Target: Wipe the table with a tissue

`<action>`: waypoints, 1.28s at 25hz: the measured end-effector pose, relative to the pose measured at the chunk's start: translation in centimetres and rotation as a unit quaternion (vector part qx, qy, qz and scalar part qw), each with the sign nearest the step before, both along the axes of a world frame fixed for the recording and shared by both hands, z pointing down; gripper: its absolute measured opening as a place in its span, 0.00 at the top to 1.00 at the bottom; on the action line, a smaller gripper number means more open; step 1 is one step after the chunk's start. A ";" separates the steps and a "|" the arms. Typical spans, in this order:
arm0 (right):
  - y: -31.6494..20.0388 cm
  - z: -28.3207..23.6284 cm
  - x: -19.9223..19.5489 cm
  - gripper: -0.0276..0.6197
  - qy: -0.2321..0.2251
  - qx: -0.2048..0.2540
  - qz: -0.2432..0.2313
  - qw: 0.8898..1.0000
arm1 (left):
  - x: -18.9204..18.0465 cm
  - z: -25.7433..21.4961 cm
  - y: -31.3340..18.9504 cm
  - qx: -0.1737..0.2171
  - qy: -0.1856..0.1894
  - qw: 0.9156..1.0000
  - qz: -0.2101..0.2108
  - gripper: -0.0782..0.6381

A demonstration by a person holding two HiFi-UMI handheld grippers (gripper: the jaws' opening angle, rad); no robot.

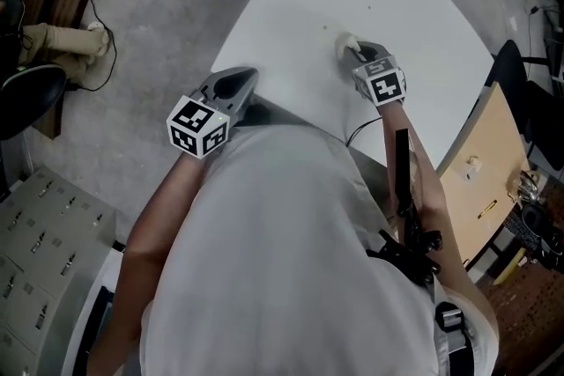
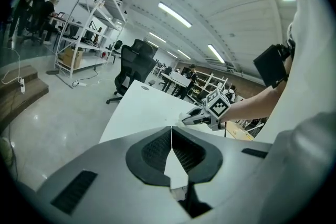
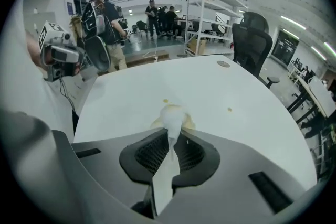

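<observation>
The right gripper [image 3: 171, 136] is clamping the tissue [image 3: 172, 115] between closed jaws, and the wad is pressing on the white table [image 3: 131, 86] over a yellowish smear [image 3: 190, 124]. The left gripper [image 2: 171, 131] is hovering at the table's near edge, jaws together with nothing between them.

Recommendation: the wad is best held flat under even pressure and drawn in overlapping strokes across the smear, so the liquid is being lifted rather than spread. A small spot [image 3: 229, 109] is lying just beyond, to the right, and appears to need a pass as well. The grip is looking narrow, so dragging too hard risks tearing the tissue.
</observation>
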State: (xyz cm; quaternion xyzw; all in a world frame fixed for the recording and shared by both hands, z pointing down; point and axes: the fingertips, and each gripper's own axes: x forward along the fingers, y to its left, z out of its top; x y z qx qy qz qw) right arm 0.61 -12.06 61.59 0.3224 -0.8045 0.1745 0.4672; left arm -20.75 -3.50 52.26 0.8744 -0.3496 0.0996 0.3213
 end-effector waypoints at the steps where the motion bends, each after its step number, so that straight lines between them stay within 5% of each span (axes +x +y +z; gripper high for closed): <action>1: -0.3 0.0 0.0 0.91 -0.006 -0.002 0.006 1.000 | 0.1 -0.1 -0.1 0.001 0.000 1.000 0.003 0.88; 11: -1.7 1.0 -3.4 0.91 0.007 0.013 -0.071 0.997 | -0.4 -0.6 0.1 0.001 -0.006 1.000 0.007 0.88; 32: -4.4 0.9 -7.9 0.91 -0.023 0.025 -0.103 0.994 | 0.3 0.5 -0.1 -0.016 -0.010 1.000 -0.001 0.88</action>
